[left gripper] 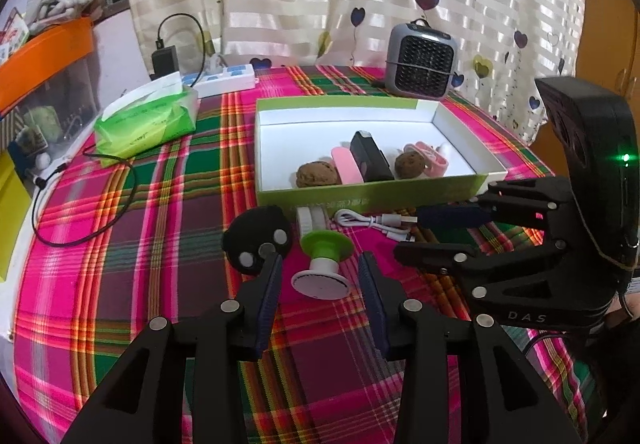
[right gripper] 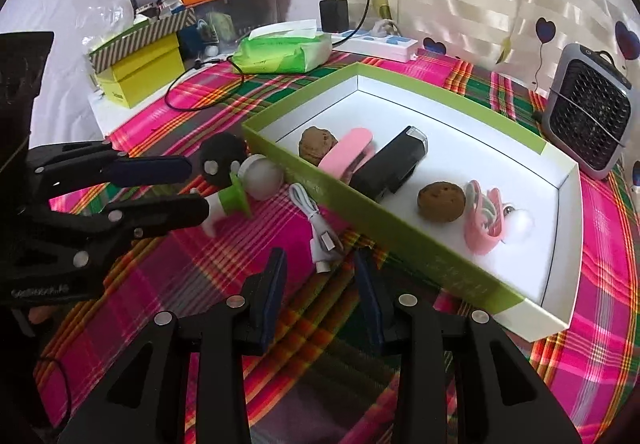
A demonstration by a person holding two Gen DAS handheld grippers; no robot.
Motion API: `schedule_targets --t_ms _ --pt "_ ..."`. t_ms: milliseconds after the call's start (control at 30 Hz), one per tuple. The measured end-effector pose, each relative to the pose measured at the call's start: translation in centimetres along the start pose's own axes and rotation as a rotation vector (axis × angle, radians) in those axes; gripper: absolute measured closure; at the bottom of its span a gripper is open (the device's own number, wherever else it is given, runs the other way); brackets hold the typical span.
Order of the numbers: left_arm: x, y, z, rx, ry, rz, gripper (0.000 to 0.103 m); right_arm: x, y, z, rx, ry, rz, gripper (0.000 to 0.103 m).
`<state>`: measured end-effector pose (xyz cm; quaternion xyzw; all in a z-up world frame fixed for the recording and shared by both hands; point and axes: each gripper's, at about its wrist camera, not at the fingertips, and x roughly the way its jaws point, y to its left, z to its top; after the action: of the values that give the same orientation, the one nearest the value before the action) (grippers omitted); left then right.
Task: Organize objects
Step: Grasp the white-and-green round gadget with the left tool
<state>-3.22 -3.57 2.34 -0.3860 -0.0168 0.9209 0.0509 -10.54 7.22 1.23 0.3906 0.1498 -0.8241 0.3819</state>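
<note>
A green-and-white box [left gripper: 360, 192] [right gripper: 400, 240] on the plaid table holds two brown balls [left gripper: 318, 173], a pink case, a black device [left gripper: 370, 157] and a pink holder [right gripper: 482, 222]. In front of it lie a green-and-white spool-shaped item [left gripper: 324, 264] [right gripper: 236, 195], a black disc [left gripper: 256, 238], a white round item [left gripper: 312, 219] and a coiled white cable [left gripper: 372, 224] [right gripper: 316, 219]. My left gripper [left gripper: 320, 276] is open around the spool item without closing on it. My right gripper [right gripper: 320, 272] is open just short of the cable; it also shows in the left wrist view [left gripper: 416, 232].
A green tissue pack [left gripper: 148, 119], a white power strip [left gripper: 224, 79] with a black charger, and a loose black wire [left gripper: 80, 219] lie at the left back. A small grey fan [left gripper: 422, 61] stands behind the box. Yellow and orange boxes [right gripper: 140, 75] sit off the table's left.
</note>
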Motion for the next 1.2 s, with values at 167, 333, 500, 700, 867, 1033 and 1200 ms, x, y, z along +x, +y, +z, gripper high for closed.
schedule_targets --t_ms 167,333,500,700,867,1033,1200 --pt "1.2 -0.2 -0.2 0.009 0.039 0.001 0.065 0.9 0.5 0.9 -0.033 0.007 -0.006 0.067" --pt "2.2 -0.2 -0.5 0.001 0.072 0.002 0.065 1.6 0.9 1.2 -0.047 0.027 -0.025 0.067" --pt "2.3 -0.2 -0.6 -0.006 0.067 -0.003 0.071 1.2 0.9 0.9 -0.035 0.028 -0.042 0.086" --pt "2.1 0.1 -0.7 -0.025 0.056 -0.008 0.071 0.8 1.4 0.5 -0.034 0.031 -0.063 0.086" --pt "1.7 0.0 -0.7 -0.021 0.042 -0.01 0.071 0.4 1.7 0.1 -0.042 0.029 -0.082 0.087" --pt "1.6 -0.2 -0.7 -0.01 0.034 -0.014 0.071 -0.3 2.0 0.1 -0.051 0.009 -0.097 0.087" --pt "1.5 -0.3 -0.7 -0.006 0.028 -0.019 0.071 -1.1 2.4 0.1 -0.061 -0.015 -0.105 0.087"
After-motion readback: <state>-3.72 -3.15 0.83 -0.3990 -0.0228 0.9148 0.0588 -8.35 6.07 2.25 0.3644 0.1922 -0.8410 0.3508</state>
